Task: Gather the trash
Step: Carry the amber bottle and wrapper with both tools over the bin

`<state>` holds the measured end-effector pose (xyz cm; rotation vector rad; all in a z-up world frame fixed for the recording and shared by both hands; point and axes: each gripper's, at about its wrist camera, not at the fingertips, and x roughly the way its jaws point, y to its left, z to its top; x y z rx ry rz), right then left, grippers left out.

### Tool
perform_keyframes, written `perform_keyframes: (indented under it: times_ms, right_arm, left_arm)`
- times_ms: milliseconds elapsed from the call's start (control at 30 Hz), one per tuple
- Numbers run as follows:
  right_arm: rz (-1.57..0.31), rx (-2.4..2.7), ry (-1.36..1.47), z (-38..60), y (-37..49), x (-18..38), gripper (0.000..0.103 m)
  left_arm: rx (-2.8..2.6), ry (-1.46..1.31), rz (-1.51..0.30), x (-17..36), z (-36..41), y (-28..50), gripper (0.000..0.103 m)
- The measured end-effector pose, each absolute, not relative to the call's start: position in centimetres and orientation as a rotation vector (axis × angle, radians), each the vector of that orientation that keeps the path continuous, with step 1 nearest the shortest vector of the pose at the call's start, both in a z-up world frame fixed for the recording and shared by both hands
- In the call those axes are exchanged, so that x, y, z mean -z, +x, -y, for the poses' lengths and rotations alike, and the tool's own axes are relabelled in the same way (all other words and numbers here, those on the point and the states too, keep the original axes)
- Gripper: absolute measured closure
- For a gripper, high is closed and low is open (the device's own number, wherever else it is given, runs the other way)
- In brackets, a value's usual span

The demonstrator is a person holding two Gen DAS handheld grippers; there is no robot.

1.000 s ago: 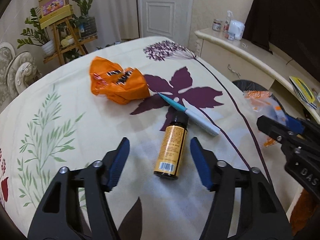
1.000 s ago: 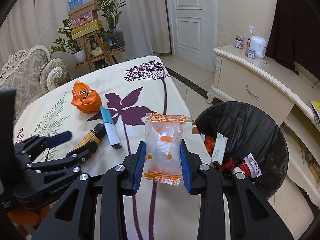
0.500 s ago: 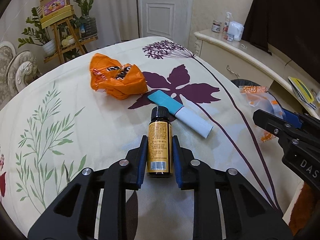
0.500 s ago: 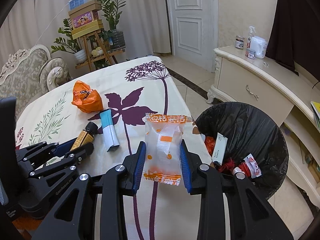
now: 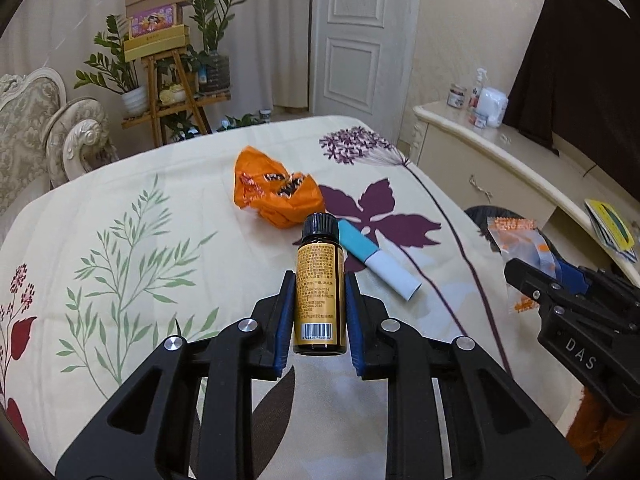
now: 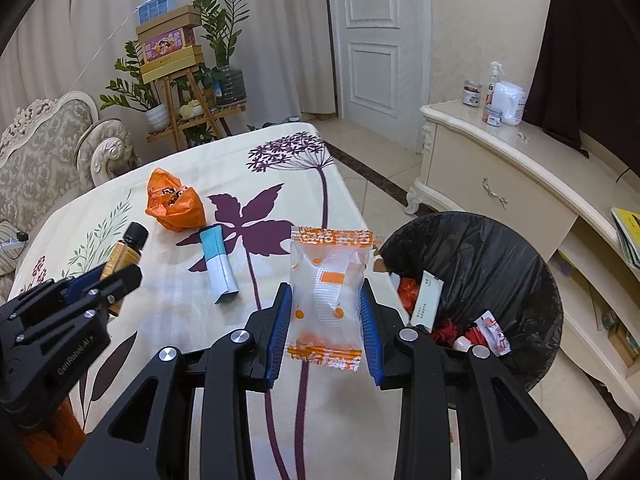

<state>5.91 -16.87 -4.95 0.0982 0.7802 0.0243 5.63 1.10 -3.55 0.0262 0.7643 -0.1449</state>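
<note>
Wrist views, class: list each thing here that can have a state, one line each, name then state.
Left gripper: shut on the brown bottle.
Brown bottle: capped, held.
Right gripper: shut on the clear wrapper.
Clear wrapper: empty-looking, held.
Orange bag: crumpled, on the table.
Blue-white tube: lying flat.
Trash bin: lined, partly filled.
White door: closed.

Glossy amber bottle [image 5: 319, 292], crinkly clear plastic wrapper [image 6: 329, 292], matt printed tablecloth [image 5: 160, 264]
</note>
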Motion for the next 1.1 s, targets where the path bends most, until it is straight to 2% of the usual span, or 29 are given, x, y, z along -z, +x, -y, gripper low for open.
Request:
perform_keyframes:
  times_ms: [400,800,1100]
  right_arm:
    - [-0.735,0.054,0.103,20.1,4.6,3.7,0.069]
    - [-0.697,0.181,0.133,26.1,4.1,3.3,0.069]
    - [-0.708,0.244,0.162,29.7,5.0,4.6,0.069]
  left_arm:
    - [0.191,0.044,-0.723,2.1,2.8,5.3,0.08]
    - [0.288,0.078,-0.689,1.5,9.8,6.4,0.08]
    - [0.342,0.12,-0.713,3.0,15.0,8.8,0.08]
